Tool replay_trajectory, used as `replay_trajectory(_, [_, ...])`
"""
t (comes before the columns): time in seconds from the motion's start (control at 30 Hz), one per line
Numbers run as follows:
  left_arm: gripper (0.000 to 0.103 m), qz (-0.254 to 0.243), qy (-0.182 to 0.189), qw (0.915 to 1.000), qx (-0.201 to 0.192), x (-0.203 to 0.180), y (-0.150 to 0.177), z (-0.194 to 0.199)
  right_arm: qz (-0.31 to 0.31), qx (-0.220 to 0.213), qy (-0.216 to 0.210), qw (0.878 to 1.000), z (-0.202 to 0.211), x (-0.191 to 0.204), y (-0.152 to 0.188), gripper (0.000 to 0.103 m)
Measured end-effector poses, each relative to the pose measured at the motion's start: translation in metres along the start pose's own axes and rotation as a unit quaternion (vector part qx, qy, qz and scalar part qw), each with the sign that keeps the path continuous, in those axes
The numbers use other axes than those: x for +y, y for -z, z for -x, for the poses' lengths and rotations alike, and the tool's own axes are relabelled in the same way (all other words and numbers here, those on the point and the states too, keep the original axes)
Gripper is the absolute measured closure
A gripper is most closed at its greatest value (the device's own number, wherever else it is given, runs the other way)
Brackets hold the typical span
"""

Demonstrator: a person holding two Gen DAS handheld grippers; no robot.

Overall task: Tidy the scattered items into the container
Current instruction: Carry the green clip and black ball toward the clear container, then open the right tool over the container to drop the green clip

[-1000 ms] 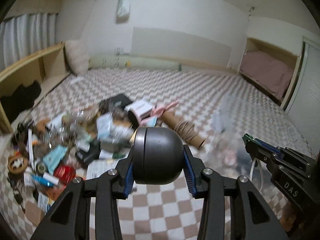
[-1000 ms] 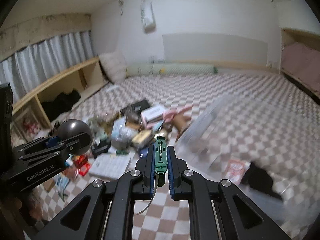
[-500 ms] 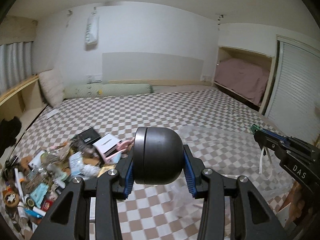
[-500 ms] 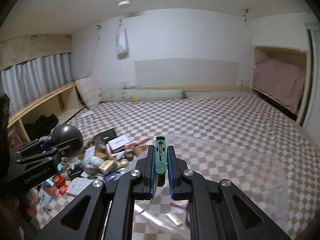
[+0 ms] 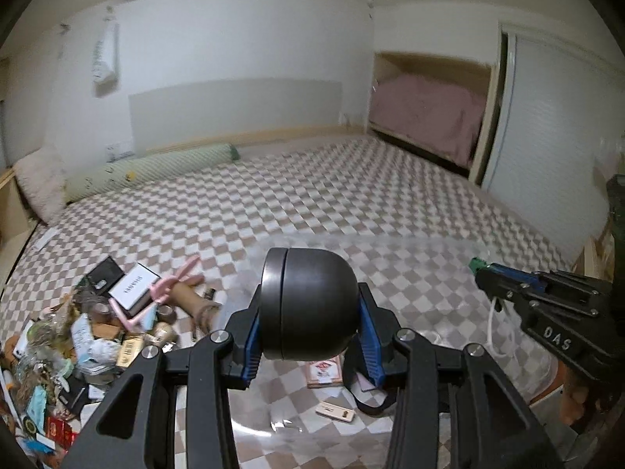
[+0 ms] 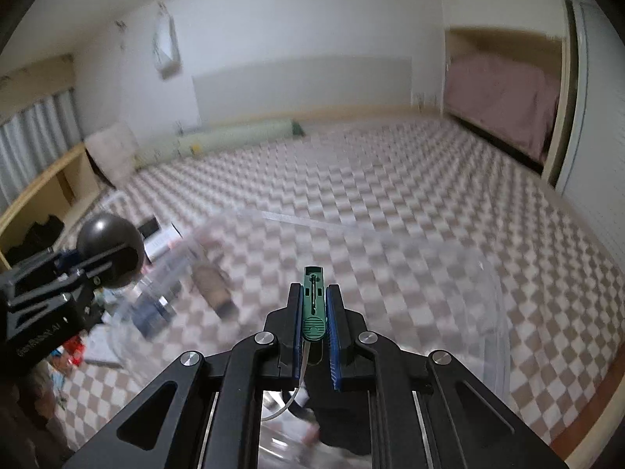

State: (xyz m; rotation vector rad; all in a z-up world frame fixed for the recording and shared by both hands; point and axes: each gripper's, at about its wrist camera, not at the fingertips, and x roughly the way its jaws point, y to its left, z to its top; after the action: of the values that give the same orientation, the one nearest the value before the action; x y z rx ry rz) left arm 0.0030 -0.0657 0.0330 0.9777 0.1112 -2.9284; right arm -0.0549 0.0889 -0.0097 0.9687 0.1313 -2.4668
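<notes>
Nearest in the left wrist view, the left claw [image 5: 310, 328] is partly open and clamped on a dark rounded ball-like object [image 5: 308, 305] filling the frame's lower centre. The right claw [image 6: 314, 312] is fully closed on a slim green clip [image 6: 313, 305], a white cord trailing below. Just beyond and beneath both lies the clear plastic container [image 5: 390, 258], blurred, with a few small things already inside at lower centre. To drop cleanly, I judge each claw should be over the opening before letting go. Farther off at lower left, the scattered pile [image 5: 78, 336] waits on the checkered floor [image 5: 332, 195].
</notes>
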Motion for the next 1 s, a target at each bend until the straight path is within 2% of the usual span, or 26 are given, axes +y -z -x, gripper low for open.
replay_trajectory(0.13, [0.061, -0.014, -0.001, 0.9994, 0.03, -0.015, -0.002, -0.026, 0.0, 0.041, -0.002, 0.999, -0.025, -0.017, 0.007, 0.091])
replay_trajectory(0.3, [0.061, -0.018, 0.009, 0.9975, 0.067, -0.028, -0.002, -0.056, 0.025, 0.073, 0.022, 0.997, -0.044, -0.018, 0.016, 0.091])
replay_trajectory(0.37, [0.061, -0.021, 0.009, 0.9961, 0.086, -0.034, 0.0, -0.069, 0.022, 0.1, 0.041, 0.994, -0.056, -0.023, 0.019, 0.091])
replay_trajectory(0.57, [0.061, -0.021, 0.018, 0.9911, 0.13, -0.043, 0.009, -0.099, -0.019, 0.149, 0.044, 0.988, -0.069, -0.045, 0.017, 0.091])
replay_trajectory(0.67, [0.061, -0.026, 0.016, 0.9899, 0.139, -0.048, 0.012, -0.105, -0.036, 0.164, 0.039, 0.985, -0.075, -0.05, 0.017, 0.091])
replay_trajectory(1.0, [0.061, -0.04, 0.007, 0.9858, 0.163, -0.05, 0.02, -0.113, -0.031, 0.176, 0.047, 0.983, -0.078, -0.043, 0.024, 0.091])
